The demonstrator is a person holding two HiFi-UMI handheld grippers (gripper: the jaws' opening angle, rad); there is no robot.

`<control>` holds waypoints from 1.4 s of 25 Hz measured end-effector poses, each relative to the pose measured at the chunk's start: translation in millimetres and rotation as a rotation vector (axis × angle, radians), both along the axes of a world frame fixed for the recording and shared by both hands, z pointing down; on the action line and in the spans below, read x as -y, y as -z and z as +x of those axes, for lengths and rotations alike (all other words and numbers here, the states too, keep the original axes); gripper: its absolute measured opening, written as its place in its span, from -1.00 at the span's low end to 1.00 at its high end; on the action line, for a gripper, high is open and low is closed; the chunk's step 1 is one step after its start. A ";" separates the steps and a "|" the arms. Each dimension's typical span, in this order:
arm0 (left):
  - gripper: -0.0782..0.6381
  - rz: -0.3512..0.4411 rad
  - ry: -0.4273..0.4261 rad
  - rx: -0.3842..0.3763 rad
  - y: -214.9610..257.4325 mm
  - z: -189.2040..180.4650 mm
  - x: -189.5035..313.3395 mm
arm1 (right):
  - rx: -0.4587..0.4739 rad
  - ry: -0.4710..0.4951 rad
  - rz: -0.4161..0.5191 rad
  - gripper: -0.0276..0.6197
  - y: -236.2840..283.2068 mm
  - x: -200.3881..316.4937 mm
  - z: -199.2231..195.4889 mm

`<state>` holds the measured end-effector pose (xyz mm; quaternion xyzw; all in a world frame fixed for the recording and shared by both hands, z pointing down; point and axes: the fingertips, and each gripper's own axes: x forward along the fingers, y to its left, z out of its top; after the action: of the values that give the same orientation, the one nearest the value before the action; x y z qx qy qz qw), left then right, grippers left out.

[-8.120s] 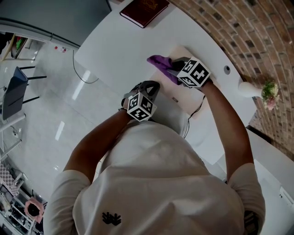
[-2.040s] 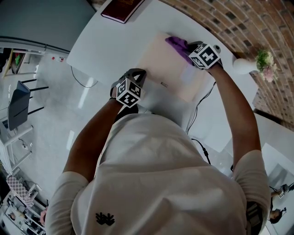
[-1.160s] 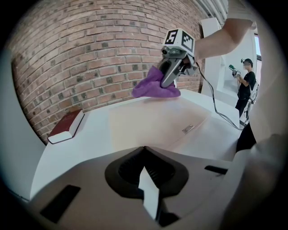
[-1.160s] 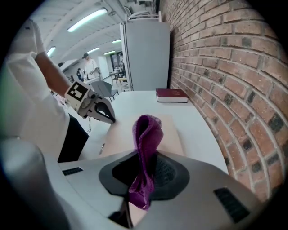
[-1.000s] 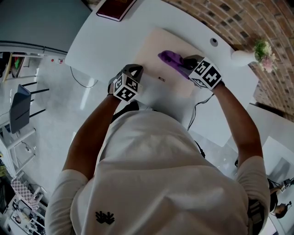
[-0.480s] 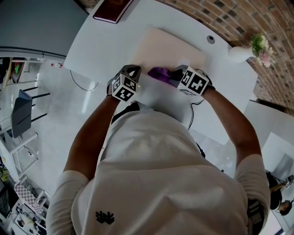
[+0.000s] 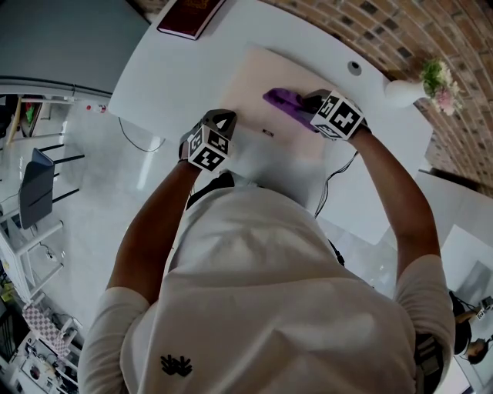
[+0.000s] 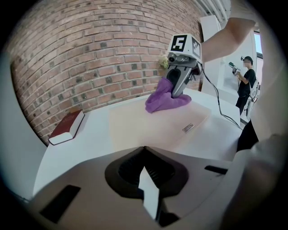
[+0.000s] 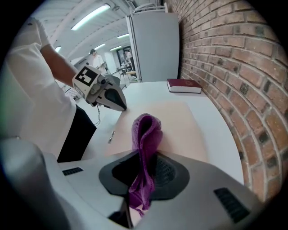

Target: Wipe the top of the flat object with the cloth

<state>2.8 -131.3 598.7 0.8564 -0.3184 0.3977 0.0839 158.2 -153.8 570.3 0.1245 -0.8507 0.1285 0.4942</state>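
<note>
Right hand-held gripper (image 7: 310,103): jaws clamped on the purple cloth (image 7: 282,98), with a fold of it standing up between them.
Cloth: resting on top of the flat beige board (image 7: 258,81), upper centre of the head view, toward the board's right side.
Left hand-held gripper (image 7: 223,118): jaws together, at the board's lower-left edge.
Board: lying flat on the white table (image 7: 173,73).
Red book (image 7: 190,14): top edge of the frame, well apart from the board.

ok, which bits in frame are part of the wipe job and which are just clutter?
In the job: purple cloth, clamped in the right claw; beige flat board under it.
Lying about: red book, flower vase, both on the white table, off the board.
</note>
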 end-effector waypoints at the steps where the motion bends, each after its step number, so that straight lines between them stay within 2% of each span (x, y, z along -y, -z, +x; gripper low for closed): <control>1: -0.72 0.001 0.001 0.000 0.2 0.0 0.4 | -0.004 -0.011 0.005 -0.67 0.4 7.1 4.0; 18: -0.72 0.002 0.005 0.009 0.3 -0.5 0.8 | -0.085 -0.176 0.095 -0.67 -1.9 100.9 59.1; 24: -0.72 0.002 0.001 0.013 0.6 -0.8 0.5 | -0.129 -0.229 0.153 -0.67 -3.3 123.0 73.0; 29: -0.72 0.002 0.000 0.016 0.6 -0.2 0.4 | -0.099 -0.241 0.197 -0.67 9.0 115.0 73.5; 35: -0.72 0.010 -0.026 0.029 0.5 0.3 -1.1 | -0.008 -0.141 0.168 -0.67 32.8 52.4 51.8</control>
<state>3.1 -130.2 598.2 0.8549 -0.3106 0.4096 0.0697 210.0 -206.2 537.5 0.2257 -0.8457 0.0908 0.4749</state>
